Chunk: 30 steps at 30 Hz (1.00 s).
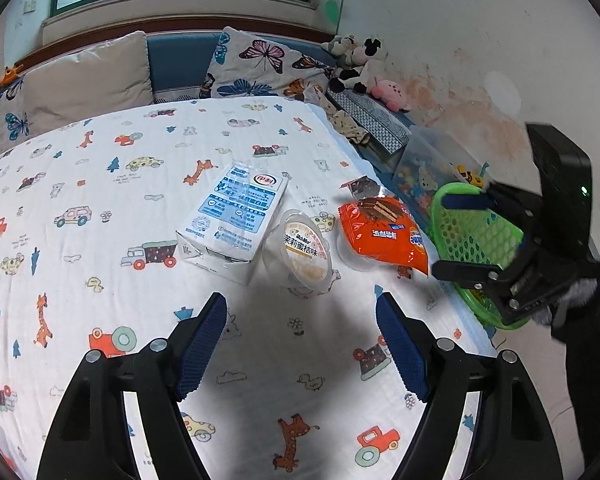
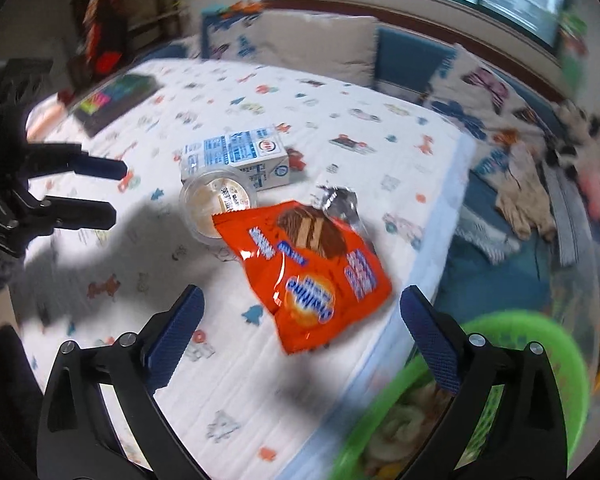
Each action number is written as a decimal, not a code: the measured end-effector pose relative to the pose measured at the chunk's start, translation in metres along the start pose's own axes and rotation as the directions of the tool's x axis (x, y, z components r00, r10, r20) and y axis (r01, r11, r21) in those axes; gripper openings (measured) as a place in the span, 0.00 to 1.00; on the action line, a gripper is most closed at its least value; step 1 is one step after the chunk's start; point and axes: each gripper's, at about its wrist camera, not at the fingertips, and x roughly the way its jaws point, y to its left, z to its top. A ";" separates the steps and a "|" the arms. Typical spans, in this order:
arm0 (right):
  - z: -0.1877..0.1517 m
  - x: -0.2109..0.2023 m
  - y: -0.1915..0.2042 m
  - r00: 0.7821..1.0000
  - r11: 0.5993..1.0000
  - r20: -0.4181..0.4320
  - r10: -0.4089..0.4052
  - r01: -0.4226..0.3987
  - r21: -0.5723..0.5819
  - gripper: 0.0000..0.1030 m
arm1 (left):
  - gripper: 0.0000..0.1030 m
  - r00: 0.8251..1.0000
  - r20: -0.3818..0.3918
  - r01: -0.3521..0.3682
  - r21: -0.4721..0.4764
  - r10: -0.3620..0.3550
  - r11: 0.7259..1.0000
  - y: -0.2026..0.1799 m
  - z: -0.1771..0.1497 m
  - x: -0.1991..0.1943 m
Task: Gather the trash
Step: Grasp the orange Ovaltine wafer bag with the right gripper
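Note:
On the printed bedsheet lie a white and blue milk carton [image 1: 230, 222] [image 2: 242, 156], a clear plastic cup [image 1: 304, 250] [image 2: 216, 206] with a yellow label, and an orange snack wrapper [image 1: 384, 232] [image 2: 314, 270]. My left gripper [image 1: 300, 344] hovers open just short of the cup, nothing between its blue pads. My right gripper [image 2: 300, 336] [image 1: 460, 236] is open and empty, near the wrapper's close edge at the bed's side. A green mesh basket [image 1: 476, 240] [image 2: 540, 360] sits beside the bed under the right gripper, with crumpled trash inside.
Pillows [image 1: 88, 76] and plush toys [image 1: 360, 64] line the headboard under a window. A clear storage box [image 1: 424, 172] stands behind the basket. A dark book or tablet [image 2: 116, 100] lies on the far side of the bed. A person's dark sleeve [image 1: 584, 320] holds the right gripper.

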 end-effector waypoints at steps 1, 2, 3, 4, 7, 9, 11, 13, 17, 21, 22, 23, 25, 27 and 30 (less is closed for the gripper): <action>0.004 0.005 -0.001 1.000 1.000 -0.012 0.010 -0.010 -0.020 0.96 | 0.72 1.000 -0.004 0.002 -0.001 -0.002 1.000 0.001 0.000 0.001; 0.007 0.010 -0.003 1.000 0.999 -0.022 0.022 -0.023 -0.035 0.96 | 0.72 1.000 -0.009 0.006 -0.007 -0.006 1.000 0.002 0.001 0.003; 0.010 0.015 -0.005 0.999 0.998 -0.028 0.037 -0.038 -0.043 0.96 | 0.72 1.000 -0.013 0.010 -0.014 -0.010 1.000 0.003 0.001 0.004; 0.012 0.018 -0.007 0.998 0.998 -0.036 0.043 -0.044 -0.047 0.96 | 0.72 1.000 -0.019 0.019 -0.023 -0.019 1.000 0.005 0.002 0.006; 0.018 0.029 -0.012 0.997 0.995 -0.055 0.060 -0.064 -0.073 0.96 | 0.72 0.999 -0.026 0.021 -0.025 -0.021 0.999 0.007 0.004 0.011; 0.021 0.037 -0.015 0.994 0.993 -0.069 0.085 -0.091 -0.082 0.96 | 0.72 0.999 -0.031 0.024 -0.027 -0.025 0.999 0.008 0.005 0.014; 0.023 0.043 -0.014 0.992 0.990 -0.087 0.096 -0.104 -0.099 0.96 | 0.72 0.999 -0.039 0.029 -0.034 -0.030 0.999 0.009 0.006 0.017; 0.024 0.048 -0.013 0.989 0.986 -0.104 0.109 -0.121 -0.116 0.96 | 0.72 0.998 -0.049 0.033 -0.042 -0.035 0.999 0.011 0.006 0.022; 0.022 0.056 -0.010 0.984 0.983 -0.126 0.123 -0.138 -0.124 0.95 | 0.71 0.997 -0.057 0.041 -0.043 -0.043 0.998 0.011 0.007 0.027; 0.018 0.053 -0.010 0.986 0.986 -0.111 0.122 -0.133 -0.098 0.92 | 0.67 0.997 -0.064 0.048 -0.042 -0.051 0.998 0.009 0.008 0.032; 0.017 0.052 -0.010 0.987 0.988 -0.109 0.117 -0.127 -0.091 0.87 | 0.66 0.996 -0.066 0.051 -0.046 -0.054 0.998 0.009 0.008 0.033; 0.016 0.051 -0.010 0.987 0.989 -0.106 0.119 -0.127 -0.078 0.83 | 0.65 0.996 -0.068 0.050 -0.048 -0.054 0.998 0.008 0.008 0.035; 0.015 0.048 -0.010 0.990 0.993 -0.104 0.097 -0.103 -0.062 0.80 | 0.61 0.996 -0.074 0.049 -0.051 -0.052 0.997 0.007 0.008 0.039; 0.012 0.044 -0.009 0.989 0.992 -0.094 0.112 -0.117 -0.046 0.77 | 0.58 0.996 -0.078 0.045 -0.059 -0.050 0.997 0.006 0.008 0.043; 0.007 0.037 -0.006 0.991 0.994 -0.081 0.105 -0.106 -0.019 0.74 | 0.54 0.996 -0.080 0.037 -0.075 -0.043 0.997 0.004 0.010 0.049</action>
